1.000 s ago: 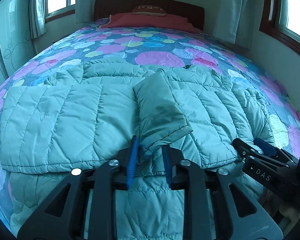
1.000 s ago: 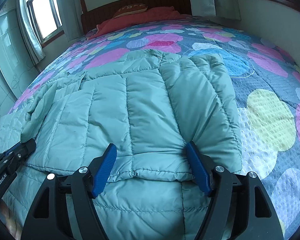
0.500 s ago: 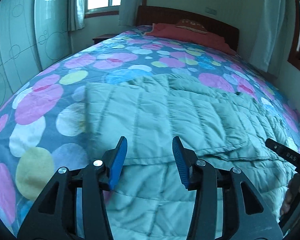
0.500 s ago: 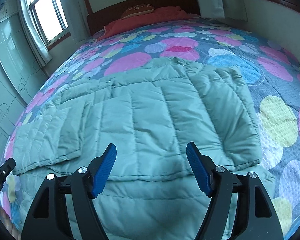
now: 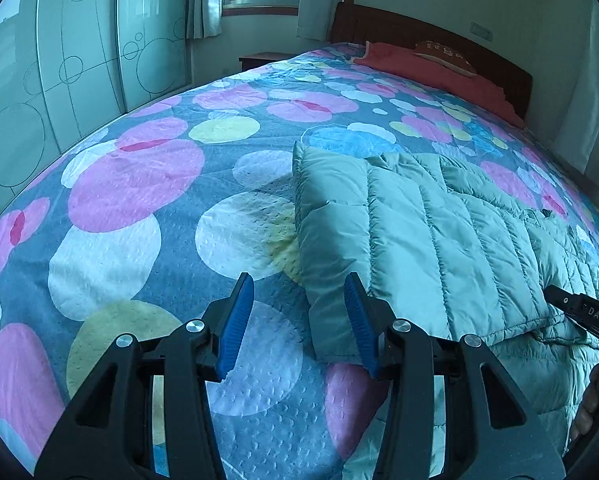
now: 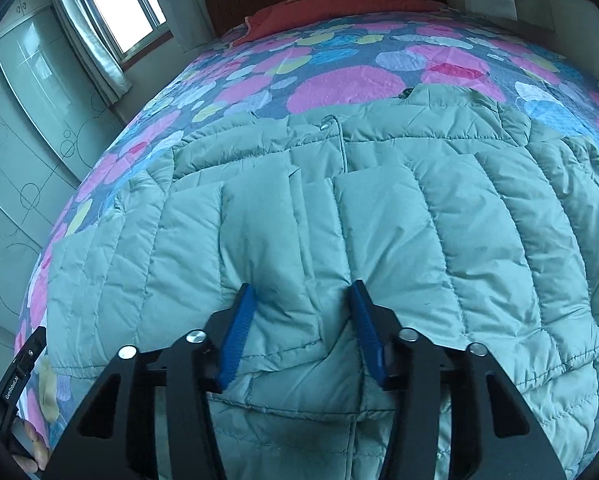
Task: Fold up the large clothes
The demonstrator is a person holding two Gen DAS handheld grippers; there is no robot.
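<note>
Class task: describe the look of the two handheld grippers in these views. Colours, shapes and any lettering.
Left gripper and right gripper match: black angular frames with triangular cut-outs, silver round bolt heads, and ribbed blue pads. White lettering marks each body's side: "DAS" on the right, "GenRobot.AI" on the left.

From my left wrist view, the other gripper (image 5: 587, 314) is cut off at three o'clock, showing only one black tip. The jacket (image 5: 439, 240) runs past the edge there. At one o'clock, lettering on the cushion (image 5: 445, 54) is too small to read.
</note>
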